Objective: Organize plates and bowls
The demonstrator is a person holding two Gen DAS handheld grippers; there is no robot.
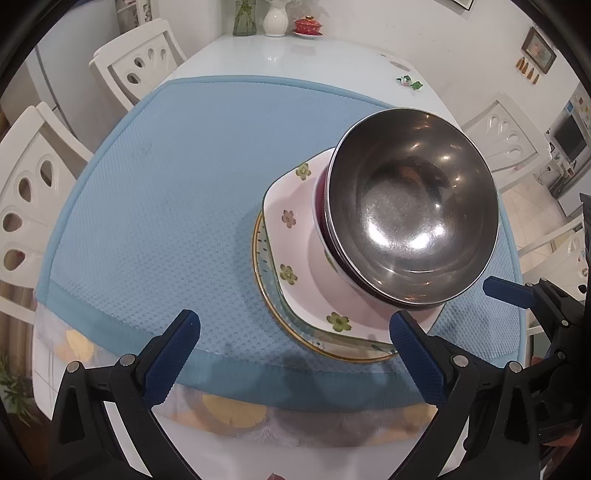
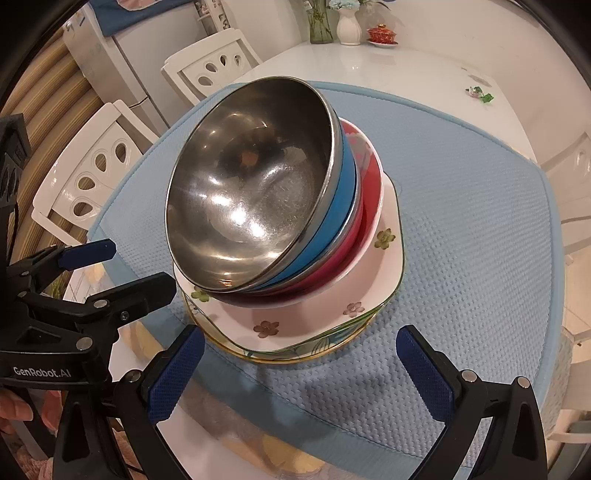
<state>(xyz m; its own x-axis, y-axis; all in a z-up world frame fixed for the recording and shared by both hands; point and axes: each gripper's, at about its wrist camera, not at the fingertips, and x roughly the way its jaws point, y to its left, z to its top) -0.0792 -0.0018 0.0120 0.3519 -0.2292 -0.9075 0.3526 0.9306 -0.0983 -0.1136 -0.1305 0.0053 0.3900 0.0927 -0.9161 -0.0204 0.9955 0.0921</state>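
Note:
A stack stands on the blue mat (image 1: 166, 206). On top is a steel-lined bowl (image 1: 410, 210) (image 2: 251, 192) with a blue outside, nested in a red bowl (image 2: 356, 236). Both rest on a pink square plate with flowers (image 1: 295, 240) (image 2: 332, 314), which lies on a round gold-rimmed plate (image 1: 267, 291) (image 2: 291, 357). My left gripper (image 1: 295, 343) is open and empty, just in front of the stack's left edge. My right gripper (image 2: 301, 362) is also open and empty, facing the stack from the near side. In the right wrist view the left gripper (image 2: 140, 266) shows beside the stack, open.
The mat lies on a white table (image 1: 295, 55). At the table's far end stand a white vase (image 1: 275, 20), a green glass vase (image 1: 244, 18) and a red lidded cup (image 1: 307, 26). White chairs (image 1: 33, 206) line the left side. A hand (image 2: 14, 410) holds the left gripper.

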